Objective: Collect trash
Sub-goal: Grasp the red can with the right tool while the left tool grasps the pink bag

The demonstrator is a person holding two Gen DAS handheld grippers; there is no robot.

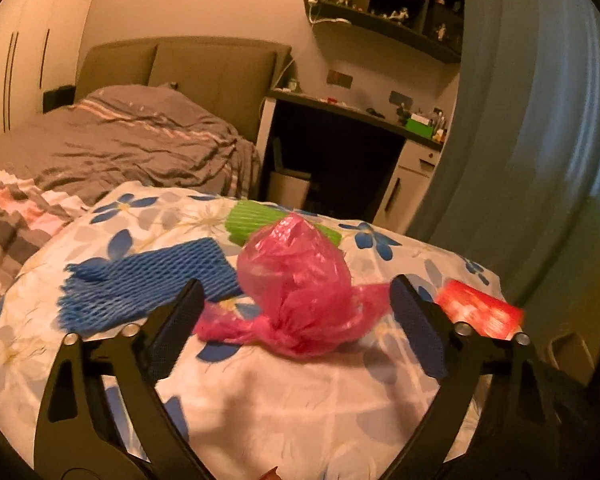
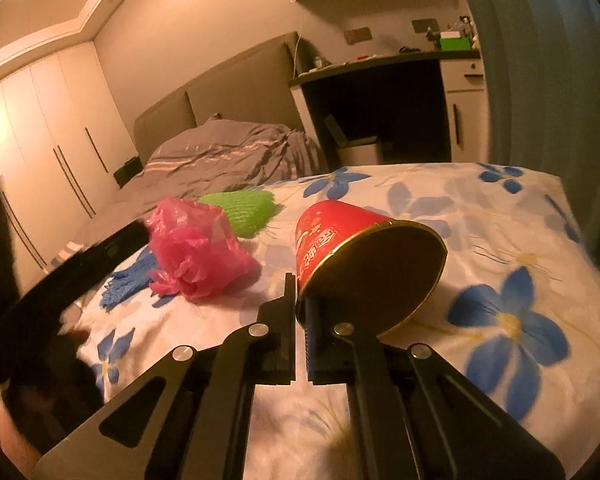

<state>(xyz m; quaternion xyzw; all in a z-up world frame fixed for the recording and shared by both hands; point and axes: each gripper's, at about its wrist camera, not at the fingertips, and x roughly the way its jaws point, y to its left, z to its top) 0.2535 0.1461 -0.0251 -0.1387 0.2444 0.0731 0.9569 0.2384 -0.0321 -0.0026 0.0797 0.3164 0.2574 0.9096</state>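
1. The red paper cup [image 2: 340, 236] lies on its side on the floral cloth [image 2: 480, 208], mouth toward the right wrist camera. It looks light and crushable; the rim is the stiffest place to hold.
2. The right gripper [image 2: 301, 304] is closed on that rim, one finger inside, one outside.
3. The pink plastic bag [image 1: 300, 280], soft and slippery-looking, sits just ahead of the left gripper [image 1: 294, 300], whose jaws are spread wide; its knotted bunch looks easiest to pinch.
4. Blue foam net [image 1: 140, 276] and green foam net [image 1: 256, 220] lie beside it.
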